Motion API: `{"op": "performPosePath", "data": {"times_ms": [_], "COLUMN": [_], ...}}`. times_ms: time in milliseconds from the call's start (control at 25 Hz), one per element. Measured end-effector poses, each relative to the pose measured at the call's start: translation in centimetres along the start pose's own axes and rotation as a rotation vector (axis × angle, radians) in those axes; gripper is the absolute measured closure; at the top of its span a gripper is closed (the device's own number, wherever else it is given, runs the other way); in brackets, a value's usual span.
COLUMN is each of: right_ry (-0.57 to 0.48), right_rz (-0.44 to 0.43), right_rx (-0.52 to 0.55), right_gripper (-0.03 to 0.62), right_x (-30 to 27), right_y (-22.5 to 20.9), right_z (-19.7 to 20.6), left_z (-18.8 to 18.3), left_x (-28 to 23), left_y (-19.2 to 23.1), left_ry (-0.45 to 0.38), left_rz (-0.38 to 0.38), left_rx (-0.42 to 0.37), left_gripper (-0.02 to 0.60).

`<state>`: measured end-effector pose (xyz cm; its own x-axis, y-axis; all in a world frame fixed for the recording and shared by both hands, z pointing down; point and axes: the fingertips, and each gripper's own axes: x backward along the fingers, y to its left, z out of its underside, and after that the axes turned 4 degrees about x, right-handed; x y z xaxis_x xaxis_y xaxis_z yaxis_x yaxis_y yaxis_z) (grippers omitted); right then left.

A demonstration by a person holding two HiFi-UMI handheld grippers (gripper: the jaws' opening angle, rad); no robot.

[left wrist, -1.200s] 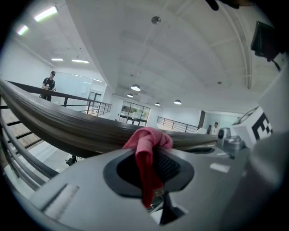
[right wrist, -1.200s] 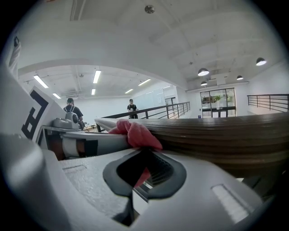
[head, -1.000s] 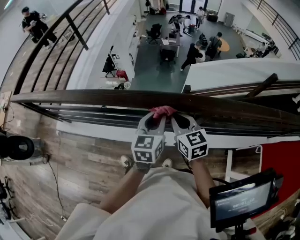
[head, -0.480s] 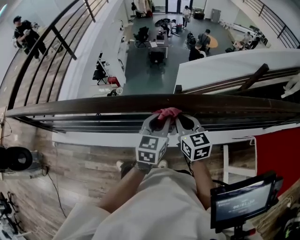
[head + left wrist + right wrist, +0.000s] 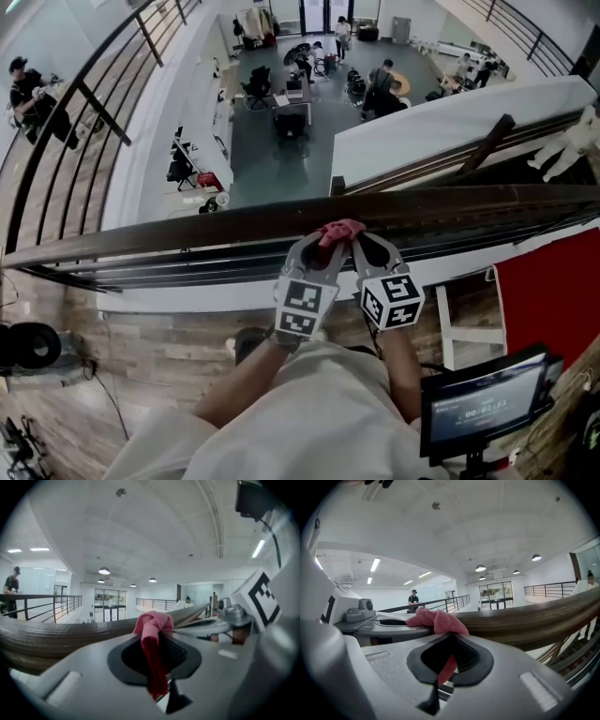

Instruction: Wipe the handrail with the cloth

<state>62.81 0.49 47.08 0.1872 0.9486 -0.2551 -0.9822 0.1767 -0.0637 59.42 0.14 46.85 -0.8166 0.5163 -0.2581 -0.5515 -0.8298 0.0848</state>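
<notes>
The left tongs (image 5: 325,246) and the right tongs (image 5: 356,244) sit side by side with their tips close together. Both pinch the same pink cloth (image 5: 339,229). In the left gripper view the left tongs are pressed onto a strip of the cloth, and it bunches up in a lump at the tips. In the right gripper view the right tongs squeeze another bit of the cloth the same way.

The bunched cloth lies on top of the handrail (image 5: 187,235), about in the middle of it. The handrail is dark brown wood and runs from left to right, a bit higher on the right side. Thin dark bars (image 5: 187,267) run along under it.

Each gripper has a white cube with black squares on it, the left cube (image 5: 305,307) and the right cube (image 5: 391,301). Bare arms go from the grippers back to the person, who wears light clothes (image 5: 309,412). A shoe (image 5: 248,343) shows on the wood floor (image 5: 141,347) below.

A small screen (image 5: 480,405) stands at the lower right. A red panel (image 5: 548,286) is just above it. A black round thing (image 5: 26,345) lies on the floor at the far left.

Past the handrail you look down to a lower room (image 5: 300,141) with tables, chairs and some people. Another person (image 5: 28,89) stands by a railing at the top left.
</notes>
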Motion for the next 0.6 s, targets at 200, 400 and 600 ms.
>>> {"op": "performPosePath", "data": {"times_ms": [200, 400, 600], "right_ry": [-0.075, 0.004, 0.019], "right_rz": [0.046, 0.111, 0.138], "right_rx": [-0.009, 0.068, 0.167], "right_gripper": [0.591, 0.591, 0.591], "right_x": [0.1, -0.7, -2.0], "right_y": [-0.5, -1.2, -0.4], "right_z": [-2.6, -3.9, -4.9], "left_z": [-2.4, -2.9, -4.3], "left_x": [-0.1, -0.7, -0.2], "left_y": [-0.1, 0.1, 1.2], "left_ry": [-0.066, -0.022, -0.044], "left_rz": [-0.021, -0.085, -0.105], "left_rx": [-0.119, -0.138, -0.128], "left_gripper": [0.509, 0.503, 0.485]}}
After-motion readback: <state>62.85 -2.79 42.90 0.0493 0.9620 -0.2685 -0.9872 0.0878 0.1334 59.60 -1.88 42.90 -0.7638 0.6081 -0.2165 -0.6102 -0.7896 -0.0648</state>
